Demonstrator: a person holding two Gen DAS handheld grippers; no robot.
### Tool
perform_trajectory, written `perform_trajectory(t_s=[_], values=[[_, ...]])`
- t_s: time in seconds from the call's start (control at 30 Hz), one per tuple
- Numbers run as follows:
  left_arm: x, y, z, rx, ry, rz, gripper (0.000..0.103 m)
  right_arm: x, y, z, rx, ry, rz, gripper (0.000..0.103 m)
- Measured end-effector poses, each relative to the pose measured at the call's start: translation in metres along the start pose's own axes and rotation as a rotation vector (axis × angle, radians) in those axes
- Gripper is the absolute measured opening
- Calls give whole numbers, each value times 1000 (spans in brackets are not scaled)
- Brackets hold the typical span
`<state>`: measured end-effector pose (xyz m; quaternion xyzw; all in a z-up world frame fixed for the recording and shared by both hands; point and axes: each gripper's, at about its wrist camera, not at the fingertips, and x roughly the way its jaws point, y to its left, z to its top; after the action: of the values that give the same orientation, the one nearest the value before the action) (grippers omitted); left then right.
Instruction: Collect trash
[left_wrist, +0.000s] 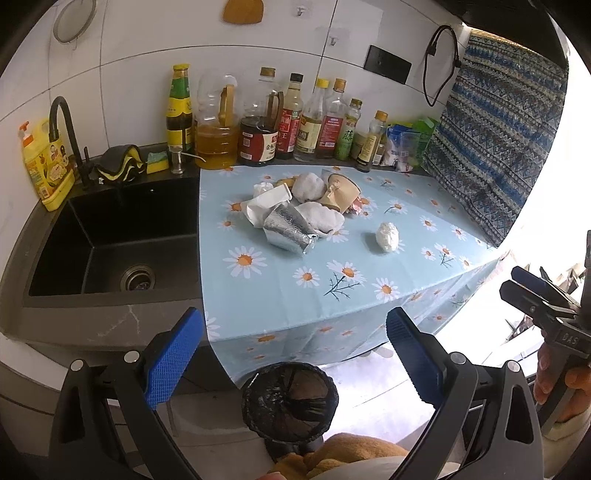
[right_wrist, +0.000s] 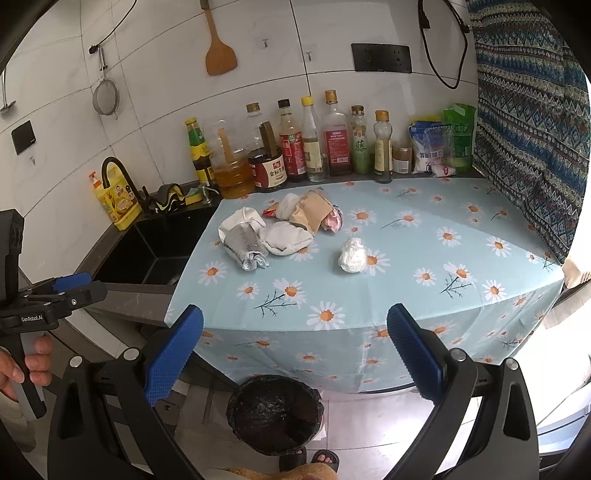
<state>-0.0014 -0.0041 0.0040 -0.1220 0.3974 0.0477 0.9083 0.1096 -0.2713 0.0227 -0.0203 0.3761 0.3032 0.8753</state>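
A: Only our right-wrist view gets the wooden spatula (right_wrist: 219, 51) on the wall; left view crops it.
B: Trash pile (left_wrist: 303, 210) mid-tablecloth (left_wrist: 332, 288): crumpled foil, tissues, squashed brown cup. One tissue ball (right_wrist: 353, 254) sits apart.
A: Bin (right_wrist: 275, 413) on the floor below, black liner, nearly empty.
B: Left gripper (left_wrist: 295, 358) and right gripper (right_wrist: 295, 354) both spread wide, holding nothing.

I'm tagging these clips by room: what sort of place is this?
Most likely a home kitchen: a black sink with a curved black tap, and a row of oil and sauce bottles against the white tiled wall.
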Motion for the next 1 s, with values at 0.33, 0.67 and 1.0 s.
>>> perform_trajectory(t_s=[0.33,0.67,1.0], values=[[-1,-3,-1,12,-5,-5,96,0,2,-1,0,4,-6,99],[-2,-2,0,11,-4,-1,96,-1,2,-2,4,2,3,99],[-2,1,4,7,-1,8,96,5,7,0,7,8,22,99]])
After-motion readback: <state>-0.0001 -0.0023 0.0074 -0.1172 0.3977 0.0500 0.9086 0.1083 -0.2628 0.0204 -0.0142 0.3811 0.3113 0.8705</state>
